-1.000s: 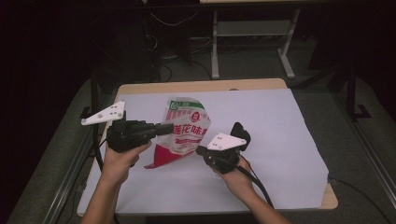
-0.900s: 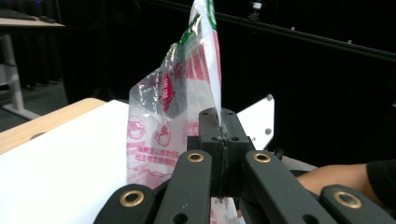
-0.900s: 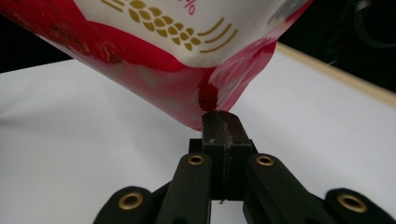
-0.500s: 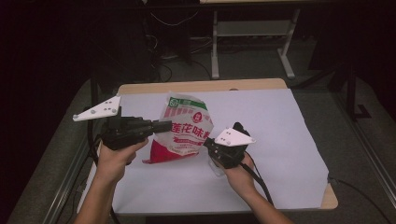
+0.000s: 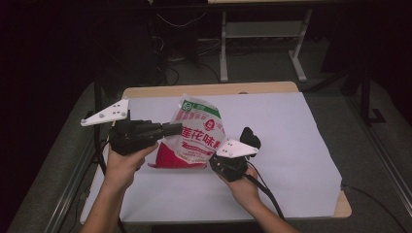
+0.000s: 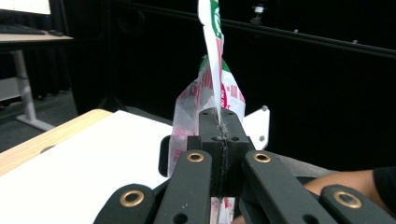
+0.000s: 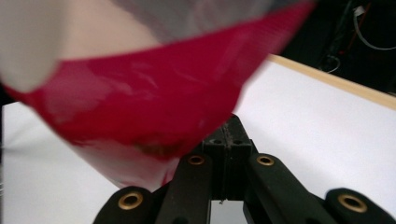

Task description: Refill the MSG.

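Note:
A plastic snack bag point(image 5: 198, 135), white with a green top, a red bottom and red characters, hangs upright over the white sheet point(image 5: 291, 145). My left gripper point(image 5: 178, 129) is shut on the bag's left edge; in the left gripper view the thin film point(image 6: 215, 70) rises straight from between the closed jaws point(image 6: 219, 126). My right gripper point(image 5: 216, 162) is shut on the bag's lower right corner. In the right gripper view the red bottom point(image 7: 154, 107) hangs blurred just above the closed jaws point(image 7: 227, 135). A hand holds each gripper.
The white sheet covers a wooden table point(image 5: 209, 90) whose edge shows at the back and at the right front corner. A metal frame point(image 5: 257, 34) and cables stand on the dark floor behind. A black cable point(image 5: 265, 194) trails from the right gripper.
The left gripper has drifted slightly left, and the bag between the two grippers has turned a little more upright. Both grips have stayed closed.

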Demonstrator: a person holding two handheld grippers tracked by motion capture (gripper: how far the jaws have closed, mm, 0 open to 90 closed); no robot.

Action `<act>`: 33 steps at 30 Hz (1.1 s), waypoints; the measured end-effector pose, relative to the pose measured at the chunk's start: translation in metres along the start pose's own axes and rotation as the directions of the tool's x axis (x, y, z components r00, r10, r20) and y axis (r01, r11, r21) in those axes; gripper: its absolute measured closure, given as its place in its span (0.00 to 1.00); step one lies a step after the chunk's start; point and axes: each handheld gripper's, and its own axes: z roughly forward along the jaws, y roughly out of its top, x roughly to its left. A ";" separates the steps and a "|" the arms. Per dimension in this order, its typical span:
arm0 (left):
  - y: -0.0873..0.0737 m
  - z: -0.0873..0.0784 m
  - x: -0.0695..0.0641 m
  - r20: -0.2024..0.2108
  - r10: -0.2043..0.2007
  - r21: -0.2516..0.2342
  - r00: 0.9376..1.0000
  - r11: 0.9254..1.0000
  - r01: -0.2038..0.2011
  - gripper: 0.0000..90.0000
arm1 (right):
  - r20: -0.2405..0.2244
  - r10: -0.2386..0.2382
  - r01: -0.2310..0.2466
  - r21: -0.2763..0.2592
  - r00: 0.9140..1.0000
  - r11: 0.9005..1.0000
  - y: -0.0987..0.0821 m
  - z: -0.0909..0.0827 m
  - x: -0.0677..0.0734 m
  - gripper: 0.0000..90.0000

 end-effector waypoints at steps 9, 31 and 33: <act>-0.007 0.012 0.002 -0.072 -0.038 0.017 0.997 0.999 0.039 1.00 | 0.034 -0.023 0.022 0.017 0.999 1.000 -0.015 0.000 0.024 1.00; -0.006 -0.010 -0.002 -0.092 -0.030 -0.045 0.995 0.999 0.026 1.00 | 0.058 -0.056 0.054 0.041 0.997 0.998 -0.020 -0.007 0.016 0.64; -0.006 -0.012 -0.001 -0.101 -0.032 -0.052 0.994 0.998 0.027 1.00 | 0.027 -0.054 0.052 0.042 0.998 0.998 -0.019 -0.006 0.016 0.52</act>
